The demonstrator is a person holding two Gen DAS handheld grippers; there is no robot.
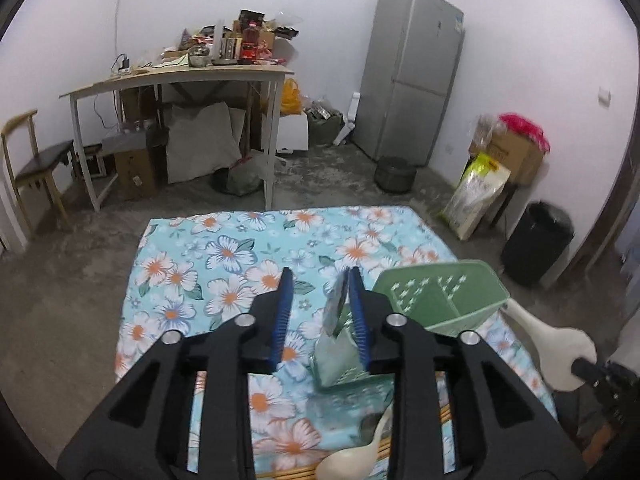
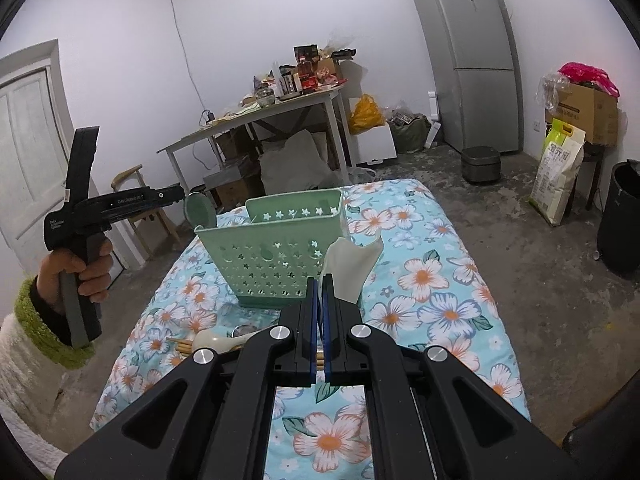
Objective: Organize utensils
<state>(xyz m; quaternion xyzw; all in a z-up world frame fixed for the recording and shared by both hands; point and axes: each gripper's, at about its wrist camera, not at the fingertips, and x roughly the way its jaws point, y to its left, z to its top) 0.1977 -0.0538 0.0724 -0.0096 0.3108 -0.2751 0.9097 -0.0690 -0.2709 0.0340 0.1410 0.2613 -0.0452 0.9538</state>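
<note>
Floral cloth (image 2: 440, 280) covered the table; the right gripper (image 2: 319, 292), clamped on a white spatula (image 2: 352, 268), was just right of the green caddy (image 2: 276, 248). Left gripper (image 1: 320, 300) gaped empty.

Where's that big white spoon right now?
The white spoon is pinched in the right gripper, raised just right of the green utensil basket over the floral tablecloth.

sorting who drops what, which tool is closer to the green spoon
left. the left tool is open with the green spoon right against one finger; the right tool, shut on a white paddle, is towards the other end of the green basket.
</note>
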